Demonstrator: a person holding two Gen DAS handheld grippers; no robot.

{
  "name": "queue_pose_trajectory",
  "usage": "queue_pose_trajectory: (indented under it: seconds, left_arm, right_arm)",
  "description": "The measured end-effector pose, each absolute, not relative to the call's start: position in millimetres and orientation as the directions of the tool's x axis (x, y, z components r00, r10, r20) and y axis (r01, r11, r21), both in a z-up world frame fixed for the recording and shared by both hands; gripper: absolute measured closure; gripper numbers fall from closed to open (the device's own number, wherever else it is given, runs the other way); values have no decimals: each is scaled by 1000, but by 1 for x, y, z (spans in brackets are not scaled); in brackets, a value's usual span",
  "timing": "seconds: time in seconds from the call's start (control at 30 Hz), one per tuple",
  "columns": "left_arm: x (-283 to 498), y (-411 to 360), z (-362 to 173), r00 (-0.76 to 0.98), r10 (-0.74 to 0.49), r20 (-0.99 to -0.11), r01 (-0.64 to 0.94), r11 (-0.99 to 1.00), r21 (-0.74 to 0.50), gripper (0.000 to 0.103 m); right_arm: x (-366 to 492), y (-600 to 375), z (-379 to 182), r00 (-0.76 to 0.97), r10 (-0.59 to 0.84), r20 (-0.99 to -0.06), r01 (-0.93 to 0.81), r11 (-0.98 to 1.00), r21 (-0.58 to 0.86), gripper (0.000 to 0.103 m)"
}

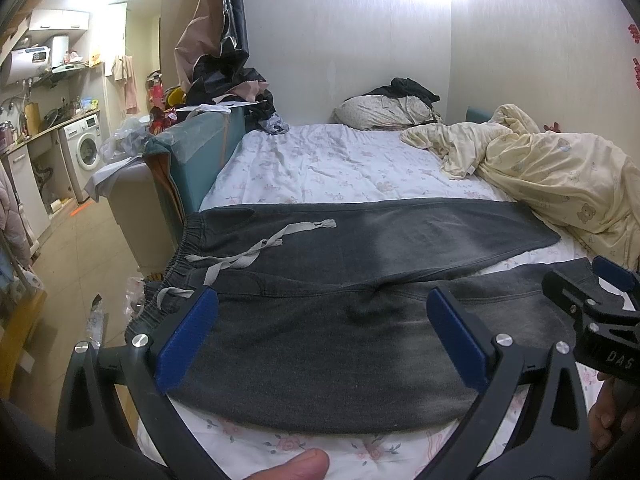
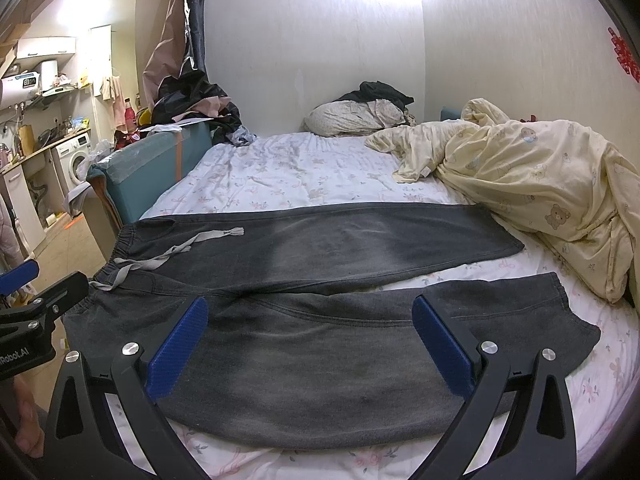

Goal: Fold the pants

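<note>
Dark grey pants lie spread flat across the near end of a bed, waistband at the bed's left edge, legs reaching right and parted in a narrow V. A pale drawstring trails loose over the waist. The sheet under them is white with a faint floral print.

The left claw hovers over the near leg, close to the waist, its blue-padded fingers spread wide and holding nothing. The right claw hangs over the same leg further toward the cuff, likewise spread wide and empty; neither visibly touches the cloth. Each claw shows at the edge of the other's view.

A thumb shows at the bottom of the left view. A rumpled yellow quilt is heaped on the bed's right side, just beside the far leg's cuff. A pillow under dark clothes sits against the far wall. A washing machine stands far left.
</note>
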State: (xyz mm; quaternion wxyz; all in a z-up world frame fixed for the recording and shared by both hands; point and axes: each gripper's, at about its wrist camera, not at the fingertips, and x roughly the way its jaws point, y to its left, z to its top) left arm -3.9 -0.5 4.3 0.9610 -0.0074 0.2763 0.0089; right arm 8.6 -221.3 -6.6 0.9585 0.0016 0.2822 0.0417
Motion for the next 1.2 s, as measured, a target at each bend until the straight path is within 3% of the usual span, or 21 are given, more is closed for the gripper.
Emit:
queue_pose_trajectory:
  seconds: [0.9,1.2]
  left_arm:
    - [-4,1,5,844,18,-535,-30,999,-13,0]
    - [-2,4,10,855,-36,-518,27,999,-25,0]
  right_arm:
    - [10,-220,-6,833,84,-547,-80,996,30,0]
    - [11,-223,-16,816,95,-570,-70,995,65,0]
